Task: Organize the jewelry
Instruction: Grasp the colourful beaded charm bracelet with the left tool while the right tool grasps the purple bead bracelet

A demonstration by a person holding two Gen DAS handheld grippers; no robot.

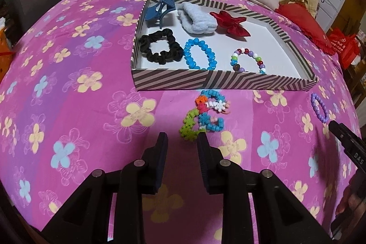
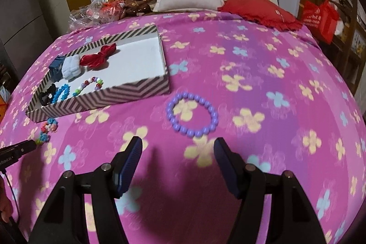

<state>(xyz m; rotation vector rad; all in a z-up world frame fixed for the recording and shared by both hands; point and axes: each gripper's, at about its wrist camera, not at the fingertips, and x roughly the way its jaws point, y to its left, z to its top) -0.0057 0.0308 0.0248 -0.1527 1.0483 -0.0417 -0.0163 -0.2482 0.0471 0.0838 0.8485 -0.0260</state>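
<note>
Hovering over the pink flowered bedspread (image 1: 68, 84), the left gripper (image 1: 181, 141) has its jaws a little apart with nothing between them; its fingertips sit just short of the colourful ties (image 1: 205, 113), a small heap lying on the spread just outside the tray's near wall. The right gripper (image 2: 178, 148) is spread wide and empty, aimed at the purple bracelet (image 2: 192, 114), which lies flat on the spread just off the tray's near right corner and touches neither finger.

The striped tray (image 1: 205, 81) holds six things. Along its far edge sit a blue claw clip (image 1: 160, 10) in the left corner, a pale fluffy band (image 1: 196, 18) and a red bow (image 1: 231, 23). Along its near edge lie a black scrunchie (image 1: 160, 46), a blue bracelet (image 1: 200, 54) and a mixed-bead bracelet (image 1: 248, 61). The tray's right half is bare white.
</note>
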